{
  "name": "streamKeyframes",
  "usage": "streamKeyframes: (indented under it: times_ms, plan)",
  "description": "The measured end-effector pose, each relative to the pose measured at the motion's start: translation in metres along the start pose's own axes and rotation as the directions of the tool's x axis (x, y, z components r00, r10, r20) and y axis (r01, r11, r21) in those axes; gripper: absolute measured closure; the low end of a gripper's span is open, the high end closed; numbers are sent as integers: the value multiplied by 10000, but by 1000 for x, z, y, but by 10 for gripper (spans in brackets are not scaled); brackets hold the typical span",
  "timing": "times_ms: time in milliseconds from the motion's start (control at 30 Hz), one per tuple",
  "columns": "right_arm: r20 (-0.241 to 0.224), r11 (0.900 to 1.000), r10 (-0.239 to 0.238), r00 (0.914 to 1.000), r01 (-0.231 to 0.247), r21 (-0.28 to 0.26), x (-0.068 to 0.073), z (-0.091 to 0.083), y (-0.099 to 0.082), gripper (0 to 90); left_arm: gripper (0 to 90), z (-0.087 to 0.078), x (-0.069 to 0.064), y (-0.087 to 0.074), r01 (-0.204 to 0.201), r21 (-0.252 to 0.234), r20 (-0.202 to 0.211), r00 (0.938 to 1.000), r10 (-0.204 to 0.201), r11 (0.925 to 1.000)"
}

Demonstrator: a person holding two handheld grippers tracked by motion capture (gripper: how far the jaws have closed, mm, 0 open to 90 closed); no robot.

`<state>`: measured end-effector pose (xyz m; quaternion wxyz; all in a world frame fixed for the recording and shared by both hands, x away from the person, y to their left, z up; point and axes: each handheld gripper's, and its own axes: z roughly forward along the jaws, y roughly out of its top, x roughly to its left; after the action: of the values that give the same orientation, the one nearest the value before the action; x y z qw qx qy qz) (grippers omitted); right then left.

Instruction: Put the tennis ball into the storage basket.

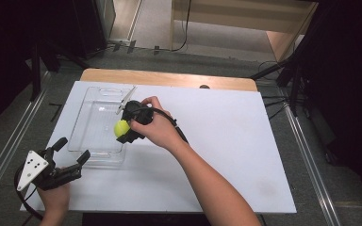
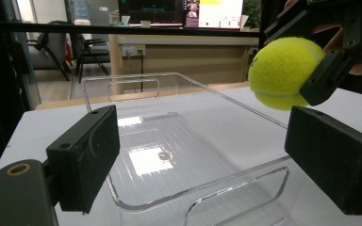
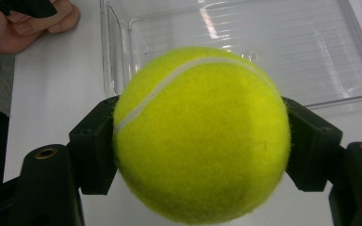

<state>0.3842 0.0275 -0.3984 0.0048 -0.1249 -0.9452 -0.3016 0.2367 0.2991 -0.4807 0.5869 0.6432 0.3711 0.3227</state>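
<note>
Two grippers are mine, and the nearer left gripper rests by the near end of the clear tray, its jaws spread wide with nothing between them. Farther out, my right gripper clamps the tennis ball from both sides, above the tray's right wall. From there the tray's floor lies down and to my left, its long axis running away from me

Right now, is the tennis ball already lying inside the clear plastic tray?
No, the tennis ball is clamped in the right gripper above the clear plastic tray, which holds nothing.
</note>
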Motion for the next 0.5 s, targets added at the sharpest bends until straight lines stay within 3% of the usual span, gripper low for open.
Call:
streamKeyframes:
  times_ms: [500]
  plan:
    - [-199, 9994, -348, 9992, 347, -47, 5, 11, 16, 237, 113, 0, 0, 0, 44, -26, 17, 10000, -44, 10000]
